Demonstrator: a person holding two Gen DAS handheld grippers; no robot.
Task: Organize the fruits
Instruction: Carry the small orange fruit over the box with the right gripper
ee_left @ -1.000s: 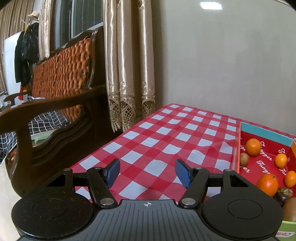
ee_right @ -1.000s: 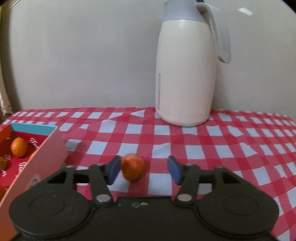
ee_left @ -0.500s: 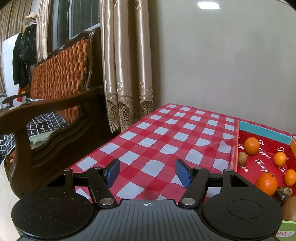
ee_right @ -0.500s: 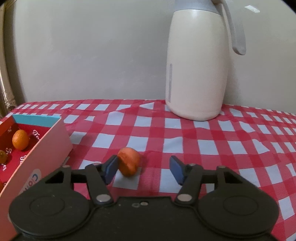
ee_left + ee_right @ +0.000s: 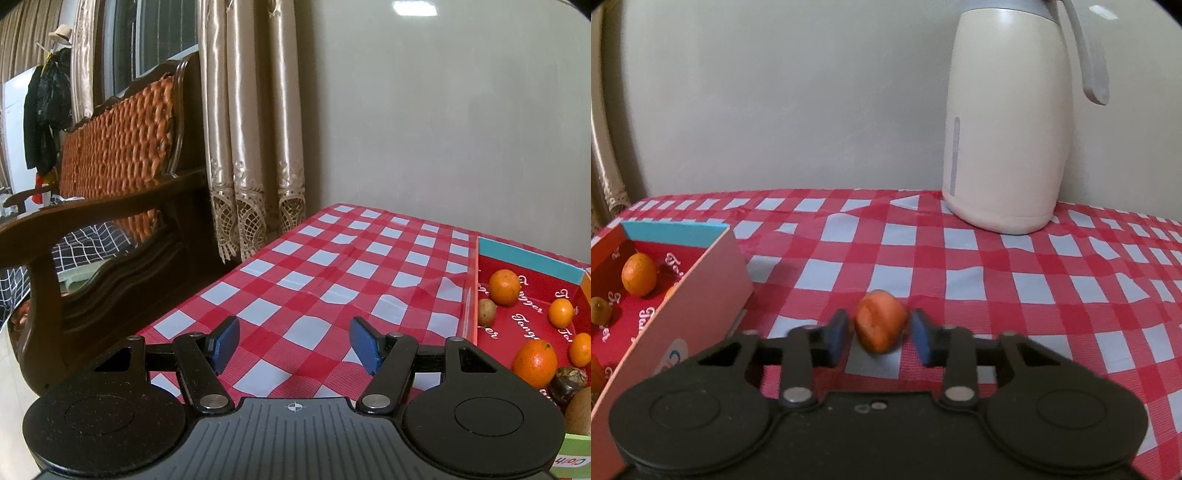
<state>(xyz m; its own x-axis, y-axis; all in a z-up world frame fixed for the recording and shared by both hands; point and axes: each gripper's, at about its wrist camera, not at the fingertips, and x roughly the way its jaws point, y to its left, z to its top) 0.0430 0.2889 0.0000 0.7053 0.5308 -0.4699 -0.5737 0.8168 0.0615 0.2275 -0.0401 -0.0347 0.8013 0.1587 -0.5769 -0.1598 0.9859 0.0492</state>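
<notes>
Checked tablecloth (image 5: pixel 997 266): jug (image 5: pixel 1004 122), fruit box (image 5: pixel 701 280)

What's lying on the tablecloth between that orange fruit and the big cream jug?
Nothing: the right wrist view shows bare checked tablecloth between fruit and jug.

fruit box (image 5: pixel 713 280) left on tablecloth (image 5: pixel 997 273), loose fruit (image 5: pixel 881 320) right of it, jug (image 5: pixel 1004 122) behind, seemingly near wall (image 5: pixel 775 92)
</notes>
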